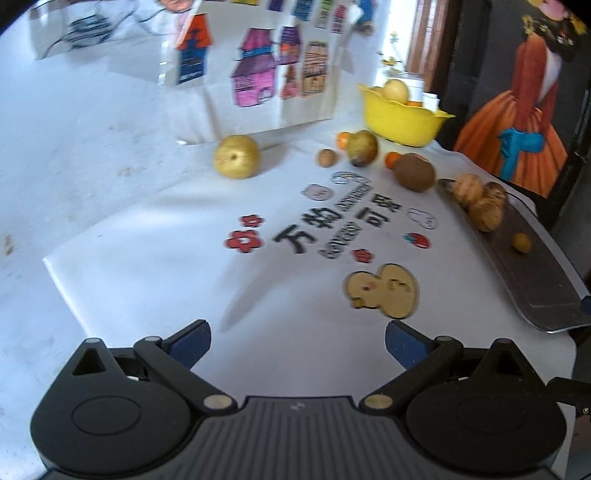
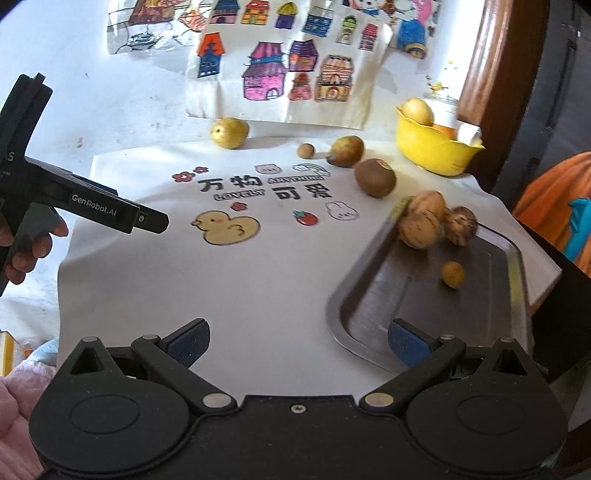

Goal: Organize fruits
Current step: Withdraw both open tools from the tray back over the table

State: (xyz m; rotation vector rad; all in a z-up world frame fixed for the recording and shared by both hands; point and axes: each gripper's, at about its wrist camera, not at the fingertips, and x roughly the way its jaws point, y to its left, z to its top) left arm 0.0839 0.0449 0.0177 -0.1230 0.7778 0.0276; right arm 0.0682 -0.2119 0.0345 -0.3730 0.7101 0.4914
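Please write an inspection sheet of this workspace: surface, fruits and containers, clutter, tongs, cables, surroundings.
Surface: white printed mat on a pale table.
Job's things: metal tray holds three striped fruits and a small yellow fruit; yellow bowl holds fruit; kiwi, two pears and a small brown fruit lie loose on the mat.
Clutter: coloured house drawings behind the mat.
Tongs: left tongs open, empty; right tongs open, empty, partly over the tray.
Cables: dark wires at the far left.
Surroundings: orange dress picture, blurred.
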